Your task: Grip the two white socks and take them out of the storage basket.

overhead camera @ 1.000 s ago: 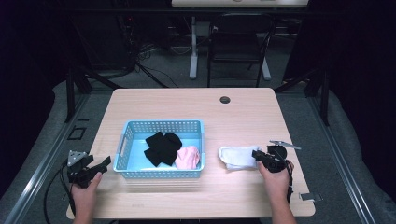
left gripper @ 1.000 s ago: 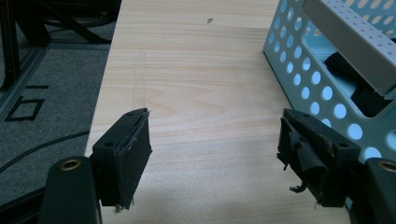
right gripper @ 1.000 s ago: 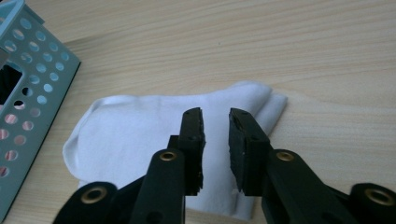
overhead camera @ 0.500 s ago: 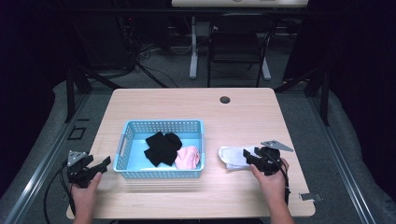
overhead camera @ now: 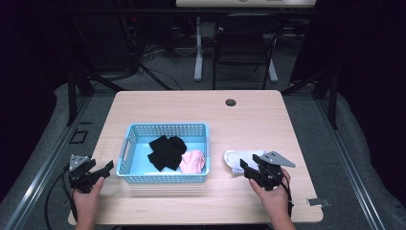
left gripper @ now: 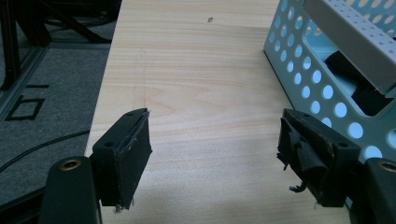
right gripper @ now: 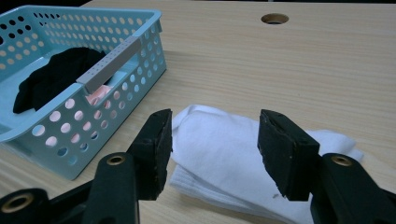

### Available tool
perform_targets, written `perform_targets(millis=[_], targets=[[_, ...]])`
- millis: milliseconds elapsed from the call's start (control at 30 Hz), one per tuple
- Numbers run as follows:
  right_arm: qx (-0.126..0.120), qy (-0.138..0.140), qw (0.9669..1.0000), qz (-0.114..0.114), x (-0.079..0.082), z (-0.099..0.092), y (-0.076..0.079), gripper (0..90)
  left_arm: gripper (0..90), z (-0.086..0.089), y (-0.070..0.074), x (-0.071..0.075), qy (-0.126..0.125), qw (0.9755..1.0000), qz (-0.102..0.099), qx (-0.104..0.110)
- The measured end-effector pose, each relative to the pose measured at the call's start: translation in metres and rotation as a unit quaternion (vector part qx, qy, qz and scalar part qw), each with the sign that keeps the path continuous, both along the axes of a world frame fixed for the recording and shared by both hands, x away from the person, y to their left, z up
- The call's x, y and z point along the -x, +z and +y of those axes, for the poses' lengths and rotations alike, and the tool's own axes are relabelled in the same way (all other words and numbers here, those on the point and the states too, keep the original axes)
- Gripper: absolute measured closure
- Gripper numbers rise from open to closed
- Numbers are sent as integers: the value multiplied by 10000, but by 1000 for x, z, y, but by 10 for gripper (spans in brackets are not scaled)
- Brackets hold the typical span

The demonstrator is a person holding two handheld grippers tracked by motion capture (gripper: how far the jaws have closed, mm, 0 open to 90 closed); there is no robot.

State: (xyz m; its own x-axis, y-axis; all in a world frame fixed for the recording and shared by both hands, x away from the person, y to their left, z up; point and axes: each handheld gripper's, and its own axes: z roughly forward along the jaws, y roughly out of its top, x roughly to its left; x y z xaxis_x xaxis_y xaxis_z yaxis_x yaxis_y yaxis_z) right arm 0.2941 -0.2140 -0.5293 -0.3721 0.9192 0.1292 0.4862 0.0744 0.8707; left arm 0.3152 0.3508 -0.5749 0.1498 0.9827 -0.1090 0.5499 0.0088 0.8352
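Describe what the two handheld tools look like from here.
Both are black, with two blocky black jaws each. The left tool and right tool each carry a grey three-cornered plate on top and trail a black cable. The left tool's pads look frayed. Forearms are bare, no sleeves.

We see our right gripper (overhead camera: 249, 167) has let go of the folded white cloth sock (overhead camera: 238, 160), its jaws just opening, and shifted left beside it.
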Motion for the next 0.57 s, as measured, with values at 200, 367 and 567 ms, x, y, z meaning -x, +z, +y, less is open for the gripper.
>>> perform_targets(millis=[200,367,567], targets=[[98,98,9999,80,-1,7,-10,452,253,-1,-1,-1,-11,10000,8,-19],[246,457,9983,268,-3,20,-20,461,254,-1,-1,-1,-12,10000,10,-18],[338,574,9975,224,-2,26,-22,460,253,-1,-1,-1,-11,10000,16,-1]])
